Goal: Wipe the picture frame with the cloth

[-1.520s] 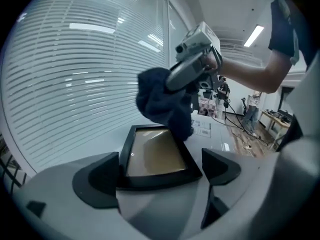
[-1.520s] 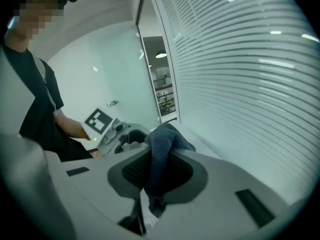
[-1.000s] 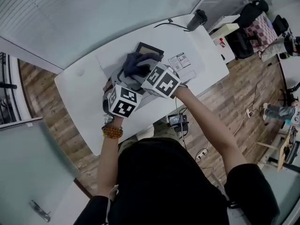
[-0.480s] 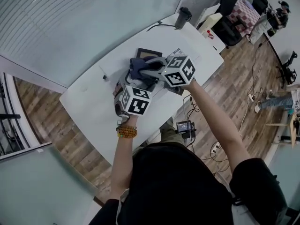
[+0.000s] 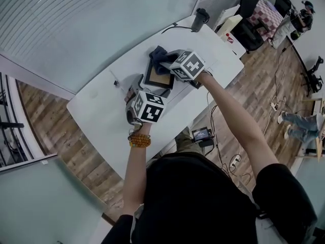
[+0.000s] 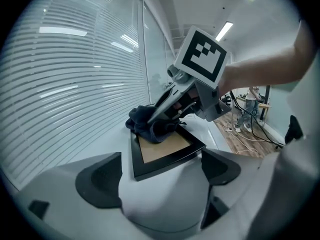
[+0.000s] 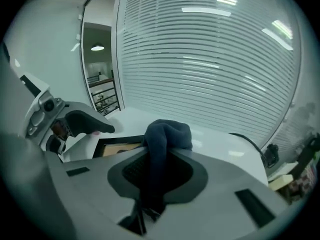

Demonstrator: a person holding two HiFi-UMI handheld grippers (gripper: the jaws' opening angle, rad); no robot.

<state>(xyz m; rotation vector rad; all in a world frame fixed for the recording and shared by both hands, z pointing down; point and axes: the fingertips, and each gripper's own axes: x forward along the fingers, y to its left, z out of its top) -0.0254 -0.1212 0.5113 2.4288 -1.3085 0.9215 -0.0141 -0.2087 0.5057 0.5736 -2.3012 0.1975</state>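
Note:
A black picture frame (image 5: 158, 76) with a tan panel lies tilted on the white table (image 5: 99, 113). My left gripper (image 5: 138, 89) is shut on its near edge; the frame (image 6: 162, 151) runs away from the jaws of that gripper (image 6: 160, 178). A dark blue cloth (image 5: 159, 54) rests on the frame's far corner, with my right gripper (image 5: 170, 60) shut on it. In the right gripper view the cloth (image 7: 167, 133) bunches up out of the gripper (image 7: 154, 170), with the frame (image 7: 117, 146) and the left gripper (image 7: 94, 128) behind it. The left gripper view shows the cloth (image 6: 146, 125) under the right gripper (image 6: 169, 113).
A black cup (image 5: 201, 18) and a dark cable (image 5: 170, 28) sit at the table's far end. White blinds line the wall (image 5: 101, 14) behind the table. A small device (image 5: 203, 134) lies on the wooden floor by the near edge.
The right gripper has dragged the cloth from the frame's middle to its far corner, and more of the tan panel shows. The left gripper still holds the frame's near edge.

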